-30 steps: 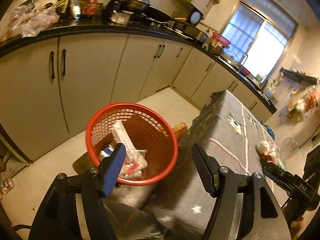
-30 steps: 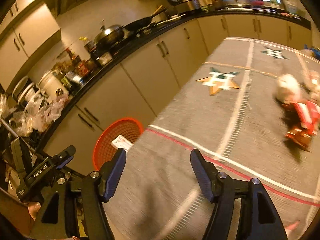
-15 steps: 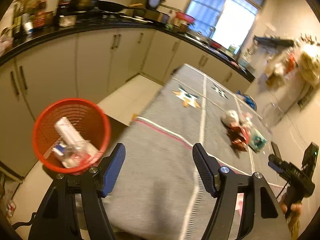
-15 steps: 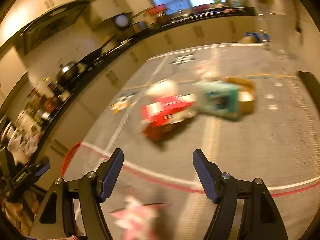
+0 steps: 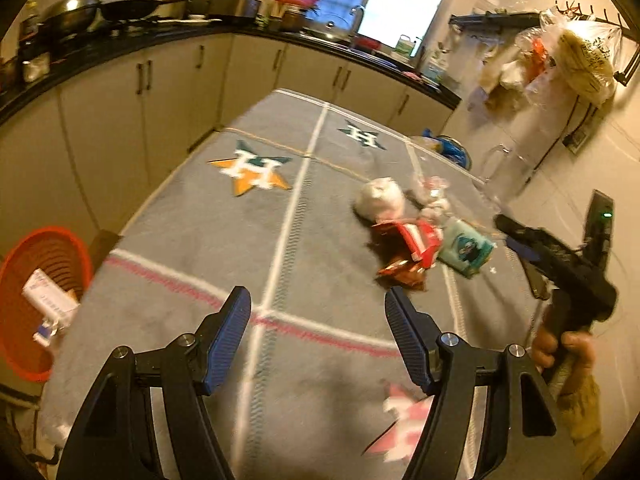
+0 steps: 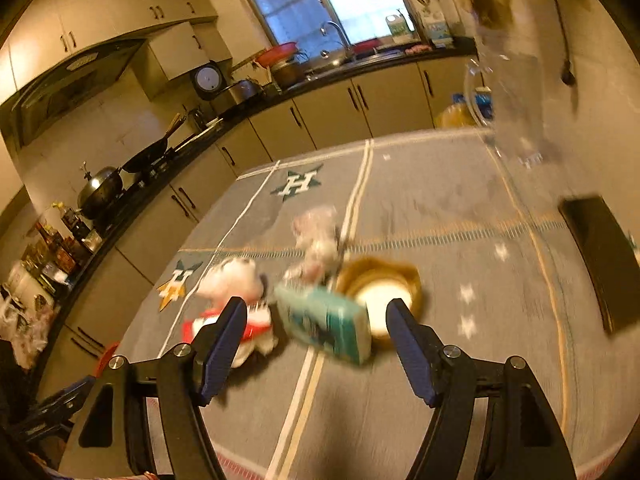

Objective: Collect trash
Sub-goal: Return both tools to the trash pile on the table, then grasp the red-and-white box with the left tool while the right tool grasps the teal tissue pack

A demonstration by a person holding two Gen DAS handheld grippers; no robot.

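A heap of trash lies on the grey cloth-covered table (image 5: pixel 192 248): a white crumpled wad (image 5: pixel 380 200), a red and white wrapper (image 5: pixel 416 240), a teal pack (image 5: pixel 466 250) and a brown wrapper (image 5: pixel 402 274). In the right wrist view the teal pack (image 6: pixel 324 322) lies just ahead, between the open fingers, with the red wrapper (image 6: pixel 256 328), the white wad (image 6: pixel 234 278) and a brown paper cup (image 6: pixel 380 294) beside it. My right gripper (image 6: pixel 312 344) is open and empty. My left gripper (image 5: pixel 318 338) is open and empty above the table's near part. A pink and white scrap (image 5: pixel 404 420) lies near it.
A red basket (image 5: pixel 44 280) holding trash stands on the floor left of the table. Kitchen cabinets and a dark counter (image 5: pixel 120 44) with pans run along the left and back. A black phone (image 6: pixel 604 264) lies at the table's right. A clear jug (image 6: pixel 508 92) stands behind.
Both grippers swung from the red basket toward the trash heap. The right one has come close to the teal pack. Both stay open.
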